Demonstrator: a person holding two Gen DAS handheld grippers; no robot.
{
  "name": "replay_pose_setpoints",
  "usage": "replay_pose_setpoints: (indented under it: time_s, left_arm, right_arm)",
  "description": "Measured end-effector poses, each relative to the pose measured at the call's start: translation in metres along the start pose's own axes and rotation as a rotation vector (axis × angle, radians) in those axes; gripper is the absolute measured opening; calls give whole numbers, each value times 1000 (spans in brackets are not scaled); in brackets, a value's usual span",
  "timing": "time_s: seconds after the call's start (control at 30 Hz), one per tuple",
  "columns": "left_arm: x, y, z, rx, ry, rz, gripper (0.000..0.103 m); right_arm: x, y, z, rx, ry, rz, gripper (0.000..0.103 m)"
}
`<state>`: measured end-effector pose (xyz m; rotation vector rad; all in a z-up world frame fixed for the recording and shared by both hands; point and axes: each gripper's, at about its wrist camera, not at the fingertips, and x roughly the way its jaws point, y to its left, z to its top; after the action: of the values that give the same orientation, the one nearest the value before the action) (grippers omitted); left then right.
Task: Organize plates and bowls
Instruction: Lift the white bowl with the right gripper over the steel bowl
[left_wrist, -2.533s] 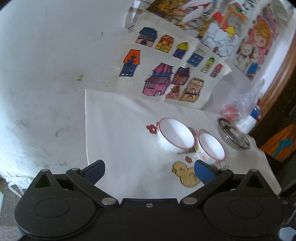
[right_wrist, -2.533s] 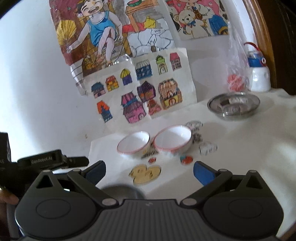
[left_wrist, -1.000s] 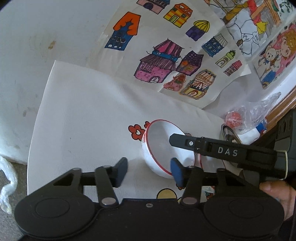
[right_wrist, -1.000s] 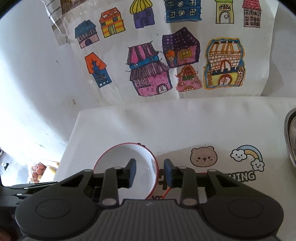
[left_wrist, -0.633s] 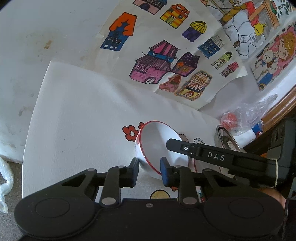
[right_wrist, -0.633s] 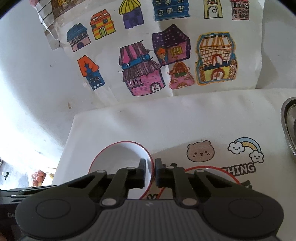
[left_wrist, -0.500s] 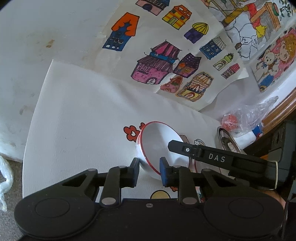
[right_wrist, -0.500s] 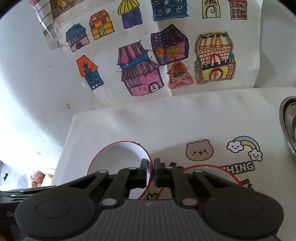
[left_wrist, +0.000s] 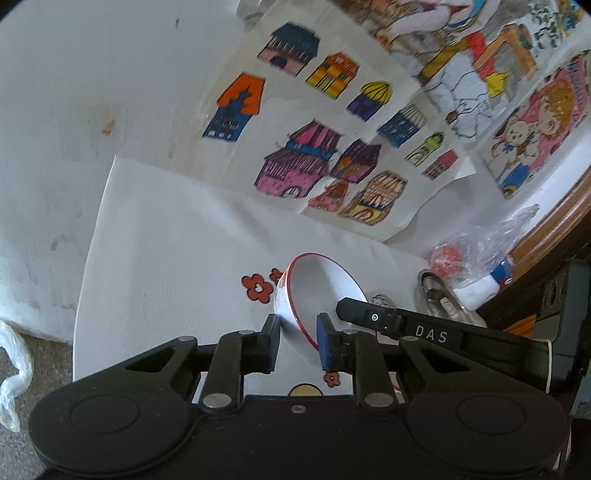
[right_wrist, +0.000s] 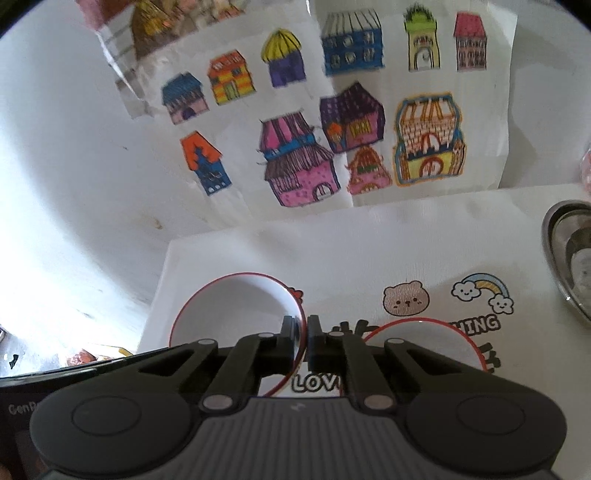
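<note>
A white bowl with a red rim (left_wrist: 321, 288) is tilted over the printed white cloth (left_wrist: 166, 258). My left gripper (left_wrist: 298, 330) is shut on its near rim. In the right wrist view the same bowl (right_wrist: 229, 310) has my right gripper (right_wrist: 302, 334) shut on its right rim. That gripper's black finger marked DAS (left_wrist: 406, 328) reaches in from the right in the left wrist view. A second red-rimmed bowl (right_wrist: 424, 339) sits on the cloth just right of the held one, half hidden behind the right gripper.
A steel plate (right_wrist: 569, 258) lies at the cloth's right end, also seen edge-on as the steel plate (left_wrist: 436, 295). Behind it are a clear bag with something red (left_wrist: 448, 254) and a white bottle (left_wrist: 480, 291). Coloured house drawings (right_wrist: 332, 129) hang on the white wall behind.
Both grippers came in open, then shut on opposite sides of the left bowl's rim. In the last half second both views have drawn back a little, with the bowl tilted in the grip.
</note>
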<state>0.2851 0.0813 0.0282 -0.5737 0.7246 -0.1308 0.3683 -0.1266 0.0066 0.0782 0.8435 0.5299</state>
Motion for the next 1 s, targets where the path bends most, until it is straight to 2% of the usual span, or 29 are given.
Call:
replay_pose_setpoints:
  time_s: [0.5,0.7,1.0]
  left_arm:
    - [-73,-20,-25,63,-31,-58,20]
    - [-94,-21,-45,86,-10,-75,20]
    - [-113,-22,-81,151,68,-75,20]
  right_arm:
    - [-85,45,-35,-25,-57,-31,8]
    - [-112,56,-59,-22,-52,-43,9]
    - [-135,64,-105,-36,-9,-75,9]
